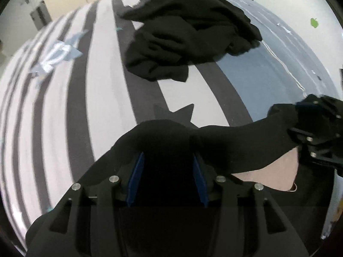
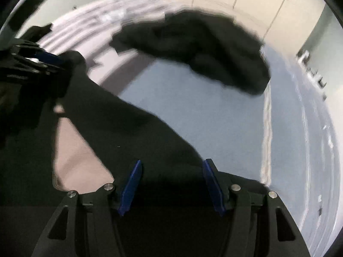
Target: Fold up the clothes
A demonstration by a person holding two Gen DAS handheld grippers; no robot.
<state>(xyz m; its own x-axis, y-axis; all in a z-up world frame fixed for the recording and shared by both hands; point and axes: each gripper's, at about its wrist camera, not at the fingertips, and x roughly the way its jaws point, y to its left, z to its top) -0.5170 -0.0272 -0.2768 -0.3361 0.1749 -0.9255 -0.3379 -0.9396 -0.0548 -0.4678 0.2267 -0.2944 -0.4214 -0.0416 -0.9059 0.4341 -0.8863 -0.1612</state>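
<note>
Nearest in the left wrist view is the left gripper, its two blue pads standing partly apart with black cloth bunched between them and draped over the tips. Whether the pads actually press on that cloth cannot be told, since the fabric hides the fingertips.

In the right wrist view the right gripper shows the same arrangement: two blue pads set wider apart, with the black garment running down between them. Grip or mere contact cannot be told here either.

The garment, one piece, stretches as a band between the two grippers, hanging above the bed. Under it shows a patch of pinkish cloth.

Each view catches the other tool at its edge: the left wrist view has the right gripper at its right side, buried in the black fabric; the right wrist view has the left gripper at its left side, blue pad visible against the cloth.

Farther off lies a second black item, a crumpled pile of black clothing on the bedcover, well apart from the held garment.

Only the left wrist view shows the cover's dark and white stripes clearly, a dark star shape, a pale blue printed figure and two green wall stickers. The right wrist view is blurred and mainly shows the plain blue-grey part of the cover and cupboard doors beyond.
</note>
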